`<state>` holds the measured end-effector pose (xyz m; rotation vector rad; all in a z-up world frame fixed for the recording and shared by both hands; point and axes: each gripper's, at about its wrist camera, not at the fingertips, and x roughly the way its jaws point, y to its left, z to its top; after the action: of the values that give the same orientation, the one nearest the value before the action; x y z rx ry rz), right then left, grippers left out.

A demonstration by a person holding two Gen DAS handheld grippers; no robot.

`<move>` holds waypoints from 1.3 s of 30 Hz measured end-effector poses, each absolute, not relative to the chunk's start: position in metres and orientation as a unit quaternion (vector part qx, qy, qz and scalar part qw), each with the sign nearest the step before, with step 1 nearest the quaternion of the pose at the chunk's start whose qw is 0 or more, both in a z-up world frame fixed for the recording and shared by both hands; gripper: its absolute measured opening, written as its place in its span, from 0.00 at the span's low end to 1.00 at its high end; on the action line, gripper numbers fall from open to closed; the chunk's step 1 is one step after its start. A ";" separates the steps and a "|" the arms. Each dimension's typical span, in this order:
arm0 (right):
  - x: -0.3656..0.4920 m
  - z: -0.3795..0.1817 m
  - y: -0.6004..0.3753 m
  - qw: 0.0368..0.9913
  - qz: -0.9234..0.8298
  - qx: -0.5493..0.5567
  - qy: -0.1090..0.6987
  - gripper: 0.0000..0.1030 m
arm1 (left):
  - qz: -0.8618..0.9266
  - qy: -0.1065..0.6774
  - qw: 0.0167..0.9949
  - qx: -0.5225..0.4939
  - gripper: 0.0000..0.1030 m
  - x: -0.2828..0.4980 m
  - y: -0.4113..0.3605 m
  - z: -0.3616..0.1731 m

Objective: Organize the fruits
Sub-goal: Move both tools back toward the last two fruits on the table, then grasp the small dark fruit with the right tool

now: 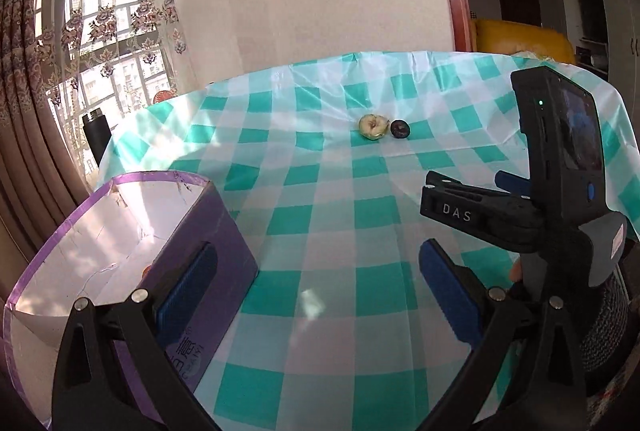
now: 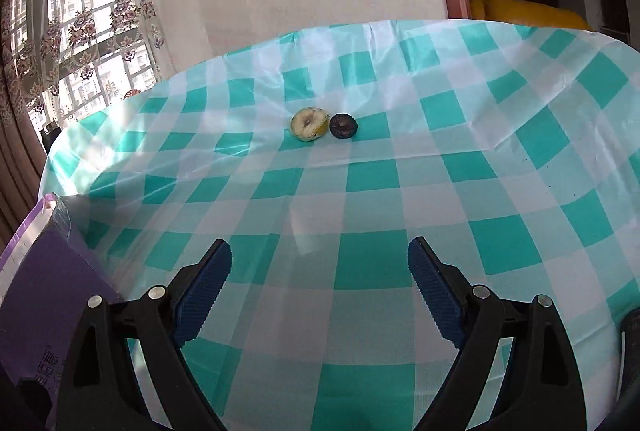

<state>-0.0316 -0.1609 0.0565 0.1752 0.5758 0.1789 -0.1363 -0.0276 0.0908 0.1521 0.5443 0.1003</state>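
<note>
1. Left wrist view: your left tool (image 1: 316, 295) stands with its jaws wide apart and nothing between them, low over the near part of the counter (image 1: 320, 231), just beside the purple box (image 1: 120, 251) at the counter's near-left corner.
2. Your right tool (image 2: 320, 287) also stands with its jaws spread and unloaded, above the near edge of the counter, aimed toward the fruit.
3. Two fruits lie toward the far middle of the counter: a pale green fruit (image 2: 308, 125) and a dark plum (image 2: 343, 125), touching or nearly so; which, you cannot tell from here.
4. The box appears open-topped. Something orange shows low inside it, too hidden to identify.
5. Risk: the two fruits sit so close that closing on one is likely to nudge the other, and round fruit on a glossy cloth could roll toward the far edge.
6. Risk: the cloth is creased and loose; dragging a tool tip across it could pull the fruit along.
7. Risk: the green fruit looks soft or damaged; a hard squeeze may crush it.
</note>
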 end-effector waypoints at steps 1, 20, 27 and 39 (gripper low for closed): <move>-0.033 0.058 -0.164 0.954 0.080 0.085 0.277 0.84 | 0.042 0.282 0.956 0.067 0.98 -0.120 -0.029 0.085; 0.035 0.053 -0.181 0.948 -0.048 0.057 0.311 0.84 | 0.040 0.378 0.912 -0.153 0.98 0.052 0.009 0.022; 0.069 0.053 -0.174 0.947 -0.048 0.049 0.315 0.84 | 0.034 0.386 0.902 -0.190 0.98 0.081 0.019 0.017; 0.135 0.042 -0.186 0.926 0.002 0.091 0.365 0.84 | 0.047 0.384 0.902 -0.195 0.98 0.137 0.028 0.017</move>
<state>0.1355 -0.1862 0.0424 0.1863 0.7493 0.0039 0.1375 0.0280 0.0174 -0.4026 0.7934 0.0975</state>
